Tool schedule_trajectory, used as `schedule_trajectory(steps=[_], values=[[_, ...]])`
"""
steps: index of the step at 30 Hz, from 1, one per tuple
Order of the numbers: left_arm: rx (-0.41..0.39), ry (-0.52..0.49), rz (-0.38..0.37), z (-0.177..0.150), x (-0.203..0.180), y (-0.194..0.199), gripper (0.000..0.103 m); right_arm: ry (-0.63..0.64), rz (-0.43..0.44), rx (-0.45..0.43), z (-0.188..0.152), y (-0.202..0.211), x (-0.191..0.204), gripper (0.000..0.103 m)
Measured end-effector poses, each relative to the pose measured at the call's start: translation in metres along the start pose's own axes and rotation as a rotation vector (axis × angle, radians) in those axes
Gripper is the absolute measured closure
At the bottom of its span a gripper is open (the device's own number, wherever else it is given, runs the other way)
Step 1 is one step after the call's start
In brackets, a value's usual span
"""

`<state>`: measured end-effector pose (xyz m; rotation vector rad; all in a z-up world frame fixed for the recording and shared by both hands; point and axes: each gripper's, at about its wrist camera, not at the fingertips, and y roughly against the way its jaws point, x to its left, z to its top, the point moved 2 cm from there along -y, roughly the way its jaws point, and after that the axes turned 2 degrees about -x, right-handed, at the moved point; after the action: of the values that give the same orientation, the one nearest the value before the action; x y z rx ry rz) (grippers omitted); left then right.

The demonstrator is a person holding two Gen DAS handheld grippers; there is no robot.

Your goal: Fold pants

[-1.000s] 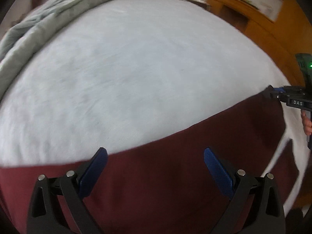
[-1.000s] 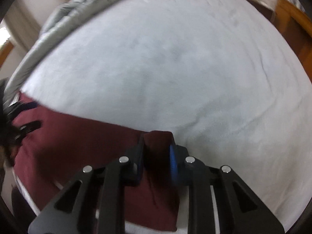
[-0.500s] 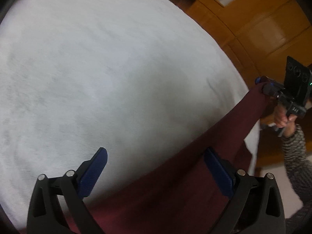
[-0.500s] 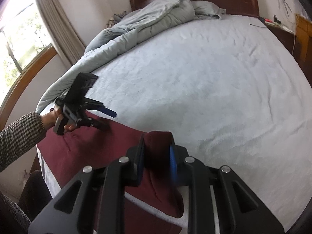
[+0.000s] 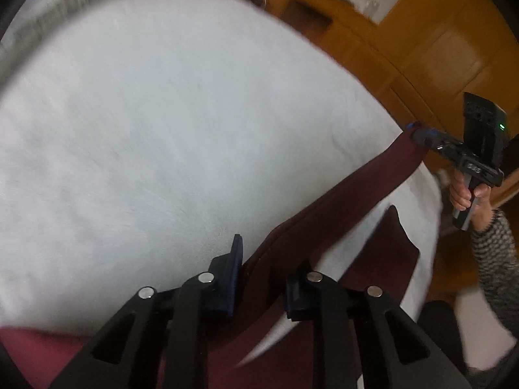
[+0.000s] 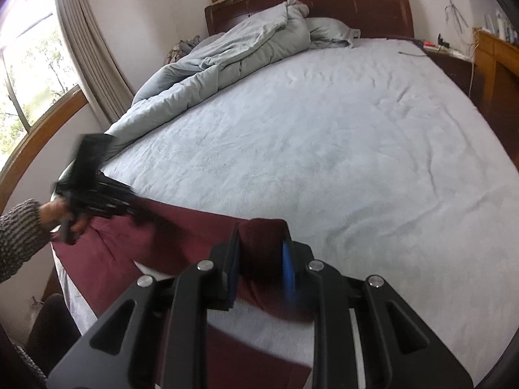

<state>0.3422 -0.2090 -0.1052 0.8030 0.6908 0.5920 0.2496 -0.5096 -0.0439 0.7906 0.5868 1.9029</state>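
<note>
The maroon pants (image 5: 340,207) lie along the near edge of the bed (image 5: 162,129), stretched between the two claws so that one edge is taut and straight, which I judge is meant to let the cloth be carried over into a fold; in the left wrist view the fabric runs from the left claw (image 5: 262,278) at 6 o'clock up to the right claw (image 5: 418,136) at 3 o'clock. The left claw is clamped on the pants, cloth bunched between its pads; the right claw (image 6: 261,256) is likewise closed on a folded end of the pants (image 6: 181,236). Both hands are held low over the mattress, well apart; the left hand (image 6: 61,214) sits at 9 o'clock in the right wrist view, blurred. A grey duvet (image 6: 233,55) is heaped near the headboard at 12 o'clock, well clear of the pants.
</note>
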Motion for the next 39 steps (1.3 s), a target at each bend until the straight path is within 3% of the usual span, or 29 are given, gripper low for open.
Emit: schedule_trajectory(steps=[3,12,13,14,15,17,20,23,29,31,33,34,35,39], values=[[-0.061,-0.051,0.129,-0.028,-0.047,0.022,0.082,0.004,-0.009,-0.007,-0.020,0.012,0.007,0.081],[-0.018,-0.150,0.271,-0.136,-0.123,0.001,0.082,0.001,-0.064,0.124,-0.127,0.026,0.031,0.078],[0.003,-0.168,0.291,-0.147,-0.129,-0.010,0.082,-0.005,-0.079,0.149,-0.140,0.025,0.032,0.073],[0.025,-0.189,0.309,-0.156,-0.127,-0.013,0.081,-0.015,-0.094,0.172,-0.150,0.024,0.033,0.061],[0.039,-0.203,0.331,-0.165,-0.125,-0.017,0.081,-0.029,-0.100,0.199,-0.160,0.024,0.034,0.057],[0.002,-0.221,0.364,-0.178,-0.127,-0.023,0.080,-0.059,-0.096,0.219,-0.172,0.029,0.038,0.049],[-0.033,-0.188,0.354,-0.181,-0.125,-0.024,0.079,-0.191,-0.042,0.189,-0.180,0.051,0.038,0.037],[-0.046,-0.132,0.323,-0.179,-0.122,-0.021,0.078,-0.391,0.075,0.139,-0.183,0.066,0.033,0.037],[-0.056,-0.062,0.288,-0.177,-0.117,-0.019,0.075,-0.491,0.022,0.196,-0.184,0.045,0.023,0.036],[-0.058,-0.052,0.286,-0.176,-0.117,-0.019,0.075,-0.541,0.069,0.191,-0.185,0.036,0.019,0.037],[-0.057,-0.056,0.290,-0.176,-0.118,-0.020,0.075,-0.606,0.094,0.198,-0.186,0.025,0.016,0.047],[-0.055,-0.052,0.293,-0.175,-0.119,-0.021,0.075,-0.627,0.107,0.193,-0.185,0.022,0.014,0.059],[-0.053,-0.042,0.290,-0.174,-0.117,-0.021,0.075,-0.655,0.106,0.207,-0.185,0.017,0.013,0.078],[-0.048,0.002,0.268,-0.171,-0.107,-0.014,0.075,-0.701,0.129,0.180,-0.182,0.025,0.007,0.083]])
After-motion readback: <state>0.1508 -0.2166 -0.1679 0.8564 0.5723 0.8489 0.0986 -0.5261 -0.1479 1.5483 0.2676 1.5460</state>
